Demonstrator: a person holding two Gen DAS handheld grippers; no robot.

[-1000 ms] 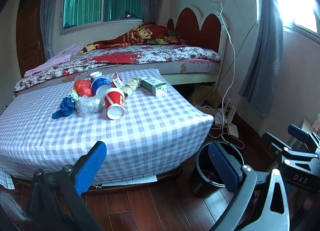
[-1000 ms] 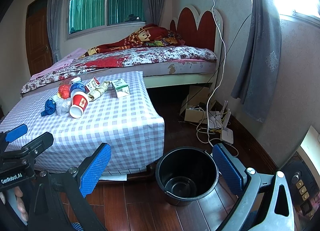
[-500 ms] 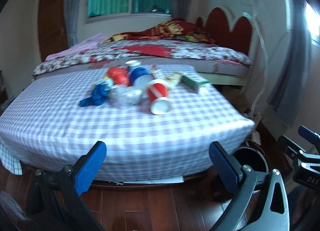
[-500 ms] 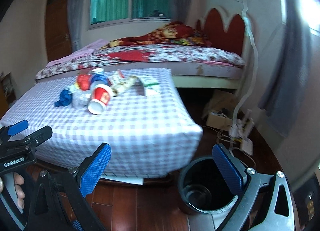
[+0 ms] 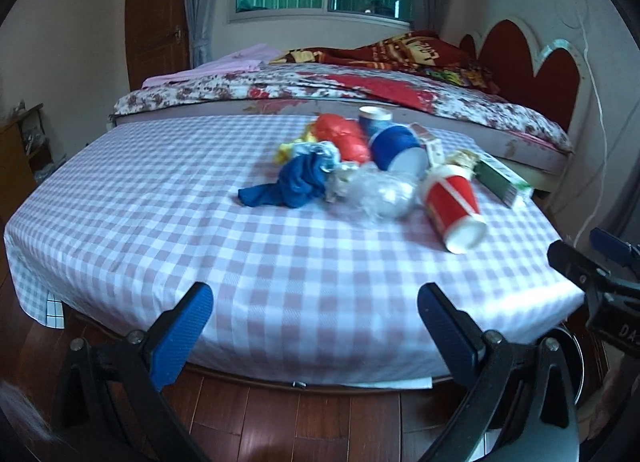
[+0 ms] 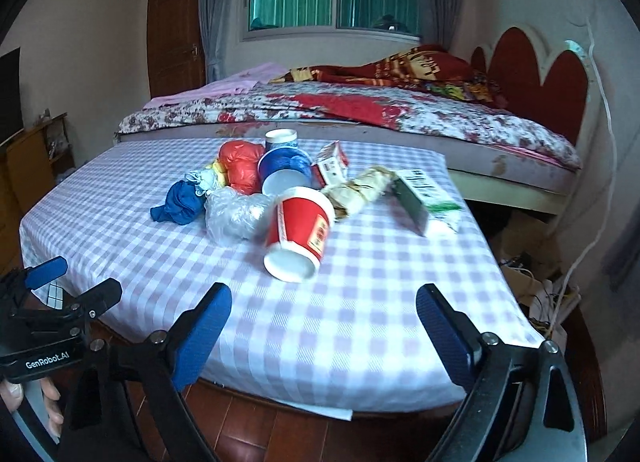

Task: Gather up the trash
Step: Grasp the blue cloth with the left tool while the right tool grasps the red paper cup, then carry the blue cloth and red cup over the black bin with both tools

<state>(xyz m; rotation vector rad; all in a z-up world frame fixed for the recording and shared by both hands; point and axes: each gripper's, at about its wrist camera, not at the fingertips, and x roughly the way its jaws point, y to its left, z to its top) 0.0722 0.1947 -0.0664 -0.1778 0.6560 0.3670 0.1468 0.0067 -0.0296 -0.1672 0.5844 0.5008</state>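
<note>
Lying tipped beside the clear plastic wad (image 6: 234,217), the red paper cup (image 6: 300,236) looks light and crushable, best pinched gently mid-wall by the empty, unclenched, narrowing right tool (image 6: 324,322).

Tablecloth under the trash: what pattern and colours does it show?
The tablecloth is lilac-and-white checked, clearest in the right wrist view.

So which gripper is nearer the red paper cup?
Right, as far as I can tell. The red paper cup lies nearly straight ahead of the right gripper; it sits farther off, ahead-right, from the left gripper.
</note>
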